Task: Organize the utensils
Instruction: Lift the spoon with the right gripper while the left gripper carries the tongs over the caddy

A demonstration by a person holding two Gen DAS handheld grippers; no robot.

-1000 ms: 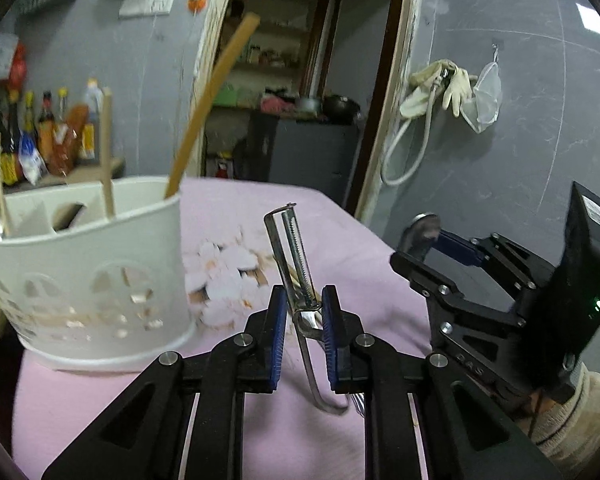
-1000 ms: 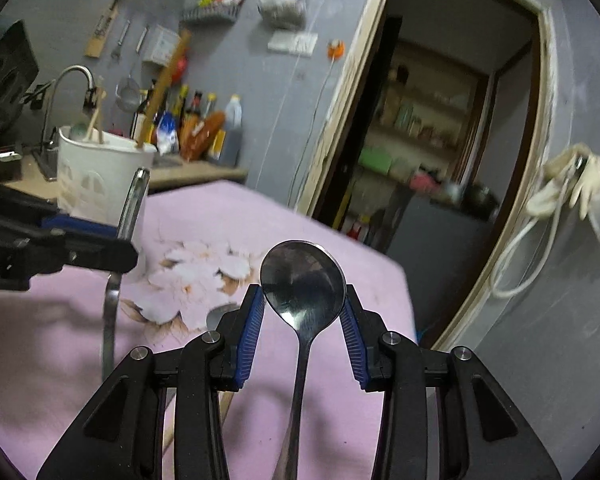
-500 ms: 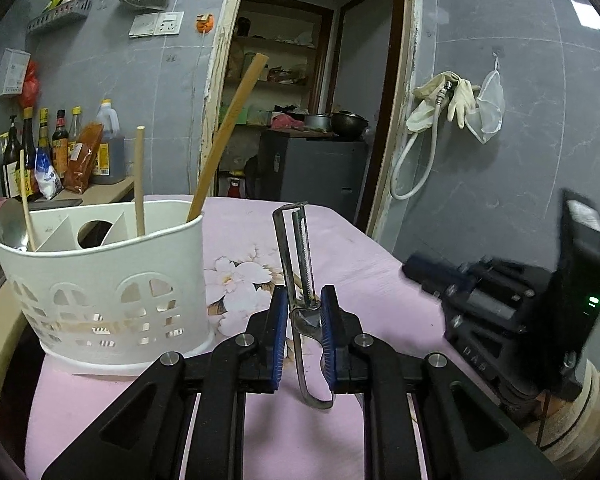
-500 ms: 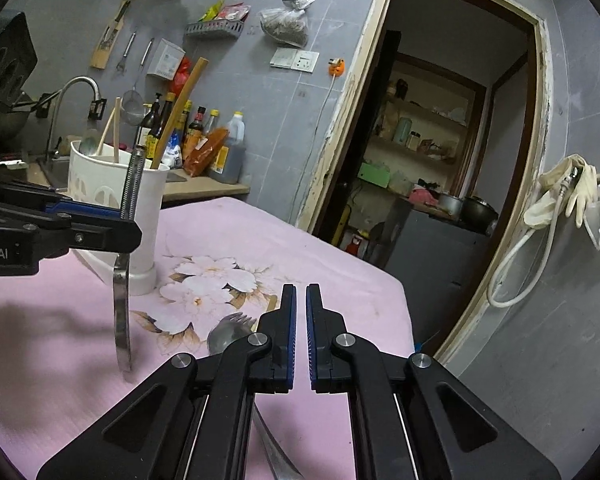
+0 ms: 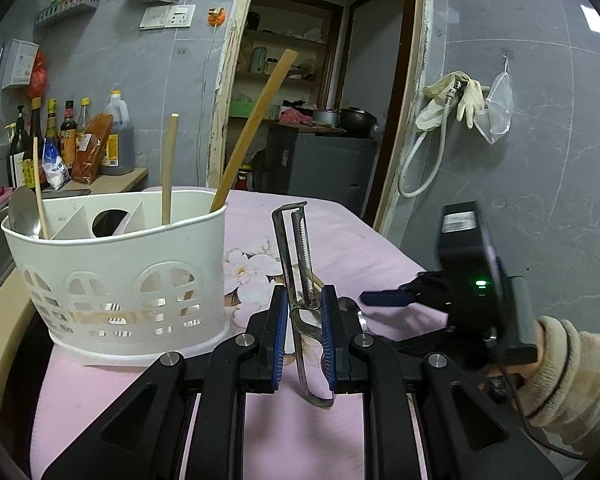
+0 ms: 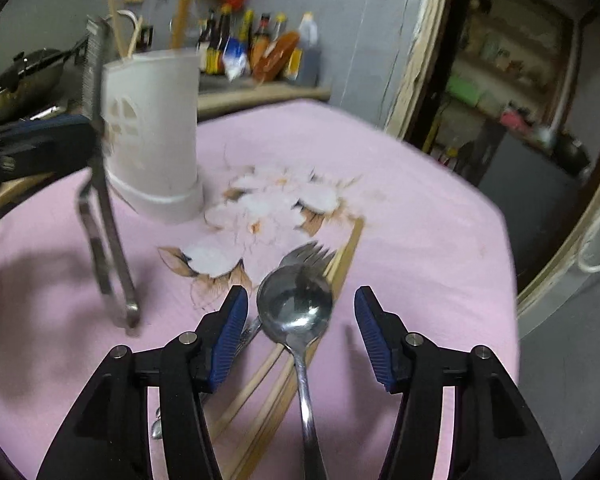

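On the pink-clothed table (image 6: 420, 208) we have the right claw (image 6: 300, 330) hanging over a spoon (image 6: 296, 308) that lies across a fork (image 6: 308, 254) and some chopsticks (image 6: 344, 264); its jaws have just been opening and stand wide to either side of the bowl, pressing on nothing; the left claw (image 5: 305, 340) is clamped on the handle of a metal peeler (image 5: 296, 256), held upright just beside the white utensil caddy (image 5: 120, 276). We judge the pile to be the main risk; closing on the spoon's rounded bowl could squirt it sideways or drag the fork and chopsticks along; a pinch lower on the handle looks safer. We also fear the peeler pivoting in its narrow grip, or its blade catching the caddy's rim or the wooden handles (image 5: 252, 132) already leaning inside.
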